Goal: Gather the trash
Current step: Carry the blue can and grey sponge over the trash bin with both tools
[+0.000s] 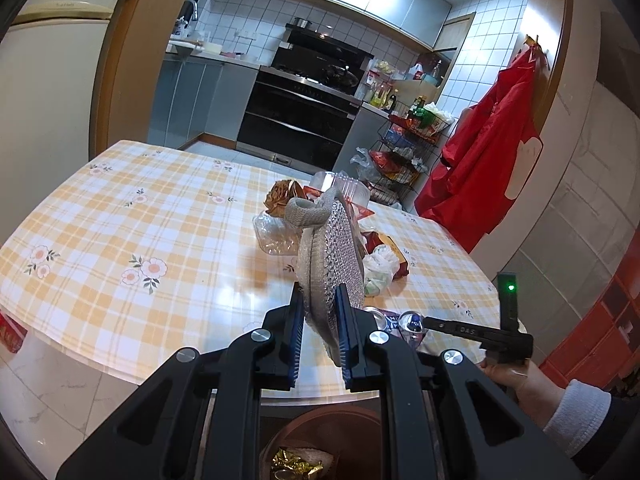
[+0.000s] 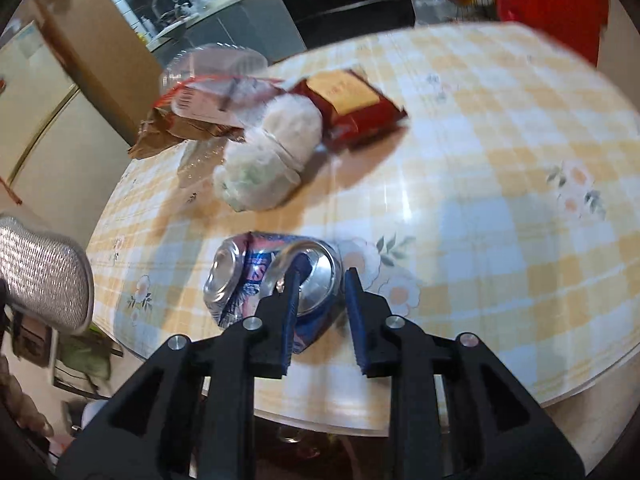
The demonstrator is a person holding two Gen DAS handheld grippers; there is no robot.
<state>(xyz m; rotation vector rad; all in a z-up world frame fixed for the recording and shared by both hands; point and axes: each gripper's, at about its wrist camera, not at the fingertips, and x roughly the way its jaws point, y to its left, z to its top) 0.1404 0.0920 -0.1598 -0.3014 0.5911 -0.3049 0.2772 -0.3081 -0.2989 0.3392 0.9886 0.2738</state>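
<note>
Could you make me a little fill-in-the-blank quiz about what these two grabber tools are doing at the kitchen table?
1. The left gripper is shut on a silver mesh ____.
2. The right gripper reaches for a crushed ____ lying on the tablecloth.
3. The tablecloth has a checked pattern in white and ____.
4. Beyond the can, a white plastic bag lies beside a ____ snack packet.

Missing words: cloth; can; yellow; red

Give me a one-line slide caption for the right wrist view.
Right gripper straddles a crushed soda can on the checked tablecloth, wrappers and a tied plastic bag beyond.
</note>
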